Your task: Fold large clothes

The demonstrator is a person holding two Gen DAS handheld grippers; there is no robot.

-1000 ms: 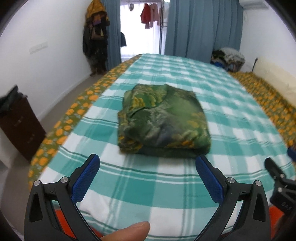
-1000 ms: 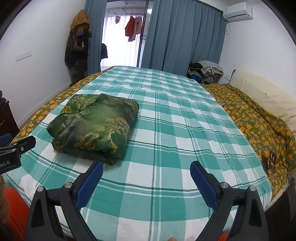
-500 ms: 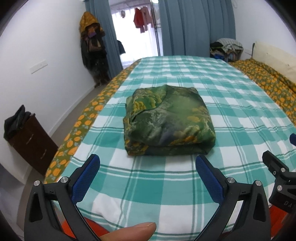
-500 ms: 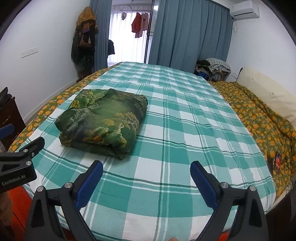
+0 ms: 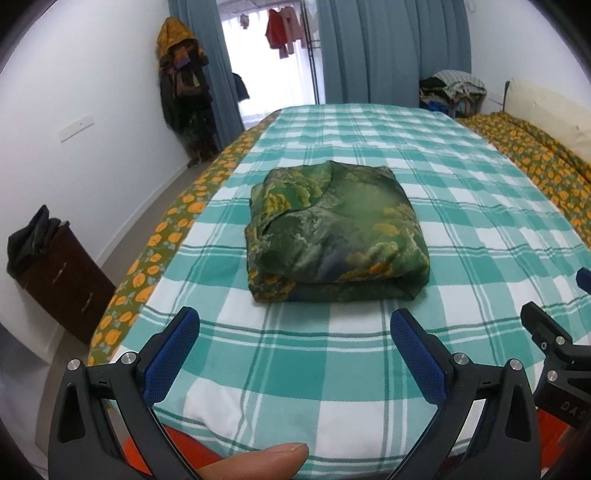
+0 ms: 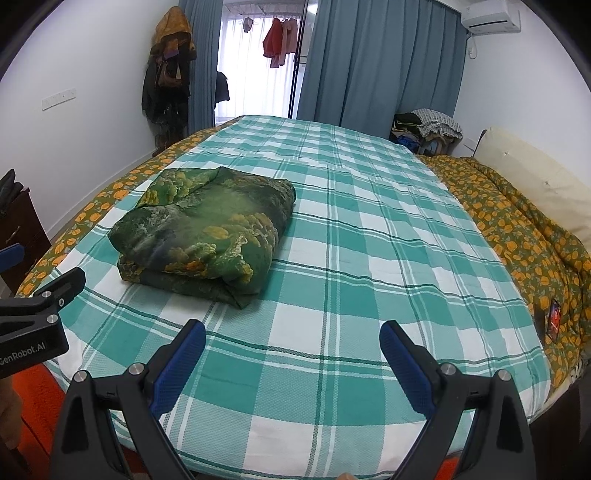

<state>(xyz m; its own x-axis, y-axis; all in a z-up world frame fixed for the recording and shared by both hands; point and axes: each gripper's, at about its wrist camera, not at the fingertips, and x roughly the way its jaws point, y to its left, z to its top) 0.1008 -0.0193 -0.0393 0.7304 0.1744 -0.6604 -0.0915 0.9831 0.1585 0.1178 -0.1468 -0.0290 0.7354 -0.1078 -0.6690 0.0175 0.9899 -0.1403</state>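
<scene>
Green patterned garment (image 5: 338, 230) sat folded into a thick bundle on the checked sheet (image 5: 461, 206), toward the left side of the bed, its near folded edge facing me. From the right wrist view the same bundle (image 6: 207, 230) lay left of centre, nothing touching it. My left gripper (image 5: 295, 328) hung above the near end of the sheet, short of the bundle, fingers (image 5: 173, 350) spread wide and empty. My right gripper (image 6: 291, 341) did the same further right, blue pads (image 6: 402, 365) far apart, only sheet (image 6: 369, 240) between them. Each gripper showed in the other's view: the right one at the edge of the left camera (image 5: 557, 354), the left one at the edge of the right camera (image 6: 33, 321) (both clear of the cloth). A thumb tip (image 5: 258, 463) poked in at the bottom of the left view. An orange-flowered quilt (image 6: 524, 236) ran along the right side of the bed with a pale pillow (image 6: 535, 184) beyond it; the same print edged the left side (image 5: 162, 243). A dark cabinet (image 5: 62, 280) stood by the left wall with dark clothes piled on top. Coats (image 6: 168, 74) hung in the far corner, blue curtains (image 6: 376, 66) framed a bright window, a clothes pile (image 6: 428, 129) sat by the far right corner, and an air conditioner (image 6: 489, 16) was mounted high on the wall.
</scene>
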